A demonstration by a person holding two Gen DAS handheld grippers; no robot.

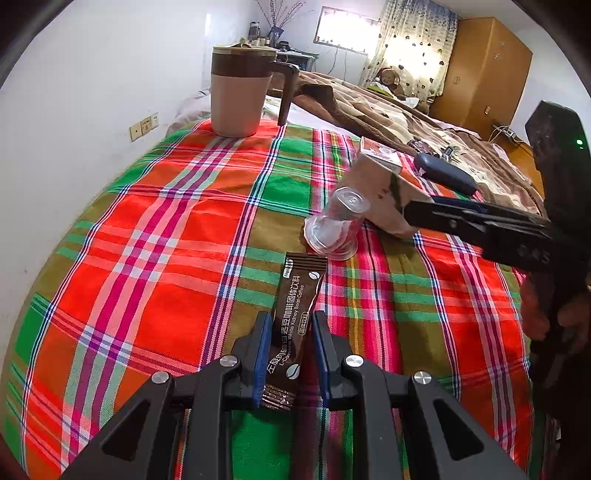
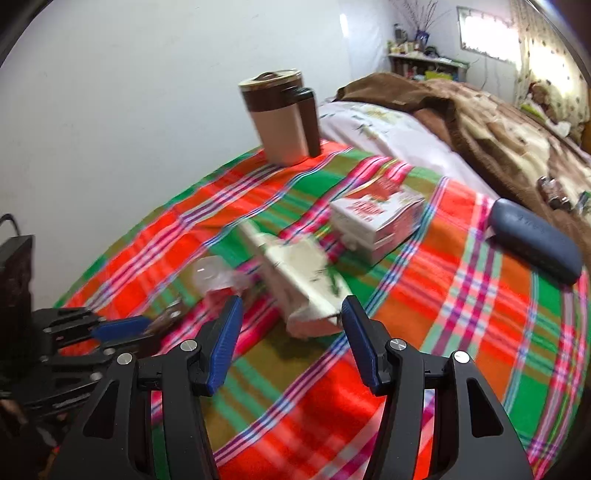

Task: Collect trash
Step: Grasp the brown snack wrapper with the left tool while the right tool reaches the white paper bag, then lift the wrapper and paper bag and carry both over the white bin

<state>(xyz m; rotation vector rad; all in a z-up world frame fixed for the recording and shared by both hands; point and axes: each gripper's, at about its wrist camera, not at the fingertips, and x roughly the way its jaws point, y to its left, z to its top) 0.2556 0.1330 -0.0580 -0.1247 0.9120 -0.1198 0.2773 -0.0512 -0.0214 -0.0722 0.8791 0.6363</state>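
White walls [image 1: 92,74], bright curtained window [image 1: 347,31], wooden wardrobe [image 1: 487,70], blanketed bed [image 2: 480,122].

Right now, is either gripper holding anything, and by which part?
The left gripper pinches the brown coffee sachet by its near lower end. The right gripper is open, holding nothing.

On the checked cloth [image 1: 155,229], the sachet [image 1: 295,295] lies nearest, the tipped cup [image 1: 336,229] behind it, the carton [image 1: 384,195] beside that, the mug [image 1: 240,92] farthest back.
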